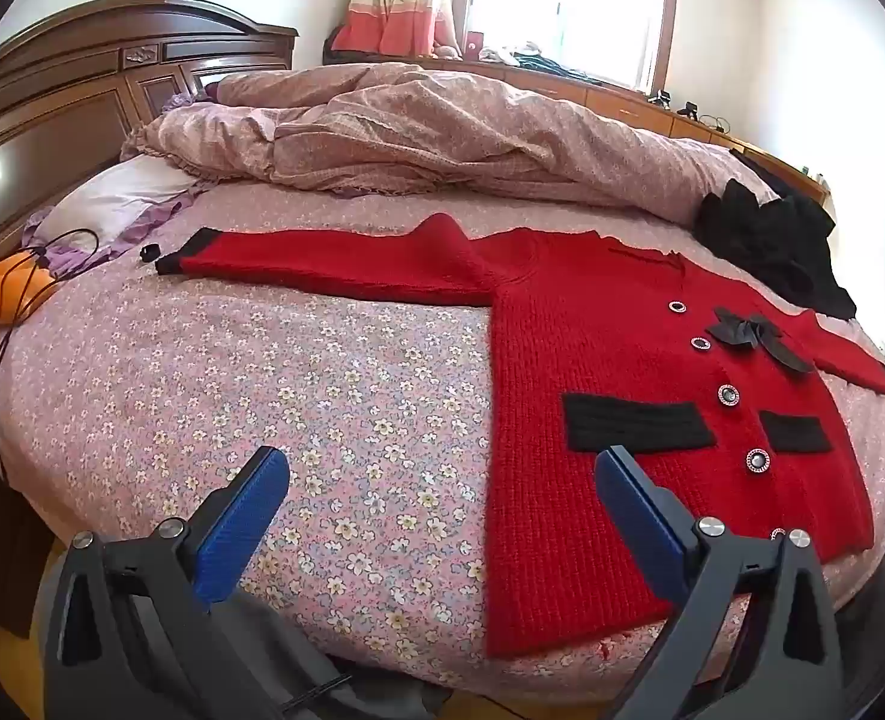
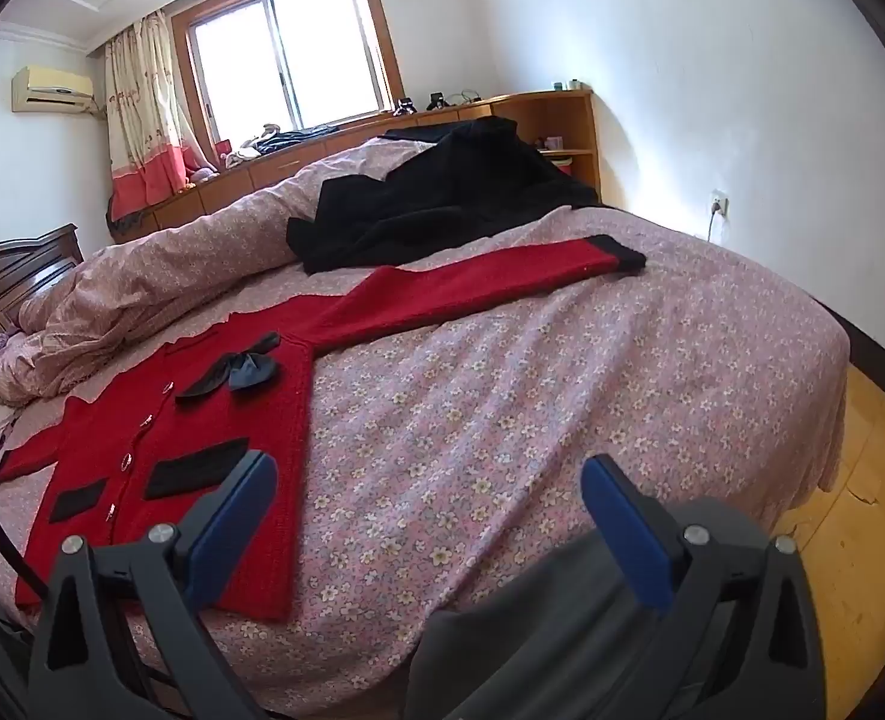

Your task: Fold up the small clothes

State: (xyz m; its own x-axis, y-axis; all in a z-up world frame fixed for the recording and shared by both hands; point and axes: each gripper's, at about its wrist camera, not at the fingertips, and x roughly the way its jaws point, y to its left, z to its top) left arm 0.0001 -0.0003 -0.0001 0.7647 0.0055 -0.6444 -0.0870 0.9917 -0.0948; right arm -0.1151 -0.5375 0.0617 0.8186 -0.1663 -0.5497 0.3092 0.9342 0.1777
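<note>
A red knit cardigan with black pockets, black cuffs, a black bow and shiny buttons lies flat, front up, on the floral bed sheet, both sleeves spread out sideways. It also shows in the right wrist view, with its sleeve reaching right. My left gripper is open and empty, held above the bed's near edge by the cardigan's lower left side. My right gripper is open and empty, above the sheet just right of the cardigan's hem.
A black garment lies heaped behind the cardigan. A rumpled pink quilt fills the far half of the bed. A pillow, an orange item and black cables lie at the left by the wooden headboard. Wooden floor shows at right.
</note>
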